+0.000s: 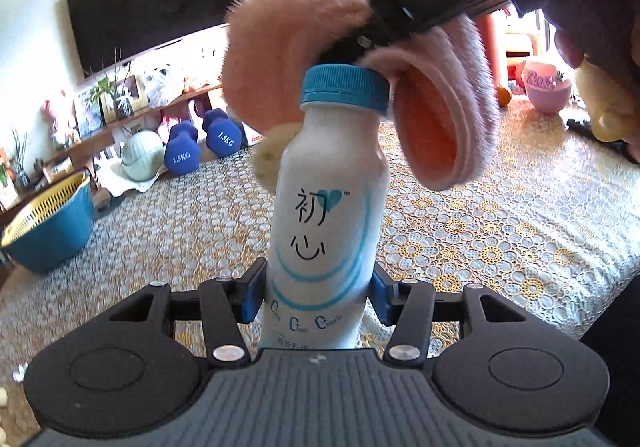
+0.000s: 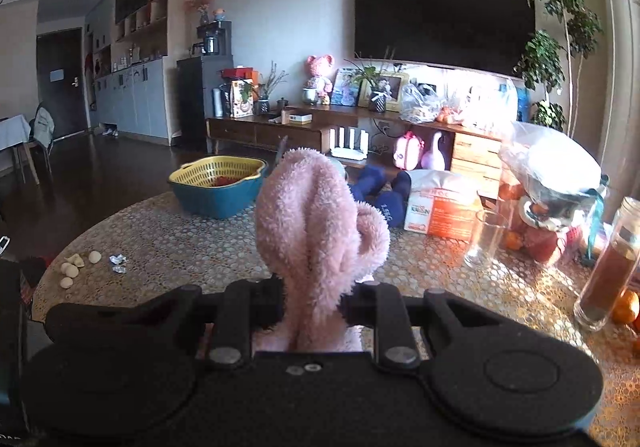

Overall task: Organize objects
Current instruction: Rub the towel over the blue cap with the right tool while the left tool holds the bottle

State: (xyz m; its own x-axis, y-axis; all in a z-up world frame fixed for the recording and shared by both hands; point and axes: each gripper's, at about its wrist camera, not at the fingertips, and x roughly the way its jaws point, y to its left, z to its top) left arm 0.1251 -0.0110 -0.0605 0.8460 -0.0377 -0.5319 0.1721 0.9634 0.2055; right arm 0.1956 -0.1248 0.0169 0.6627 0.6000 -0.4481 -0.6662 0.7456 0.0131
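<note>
My left gripper [image 1: 316, 297] is shut on a white yogurt bottle [image 1: 326, 215] with a blue cap [image 1: 346, 89], held upright above the lace-covered table [image 1: 500, 247]. My right gripper [image 2: 312, 305] is shut on a fluffy pink sock-like cloth [image 2: 320, 231]. In the left wrist view the same pink cloth [image 1: 312, 43] hangs from the right gripper [image 1: 360, 47], which reaches in from the upper right, just above and behind the bottle's cap.
A blue basin with a yellow strainer [image 2: 218, 183] sits at the table's far side. Blue dumbbells [image 1: 200, 143], an orange-white box [image 2: 440, 211], a glass [image 2: 486, 239], a tall jar [image 2: 608, 263], bagged fruit [image 2: 548, 203] and garlic cloves [image 2: 74, 267] lie around.
</note>
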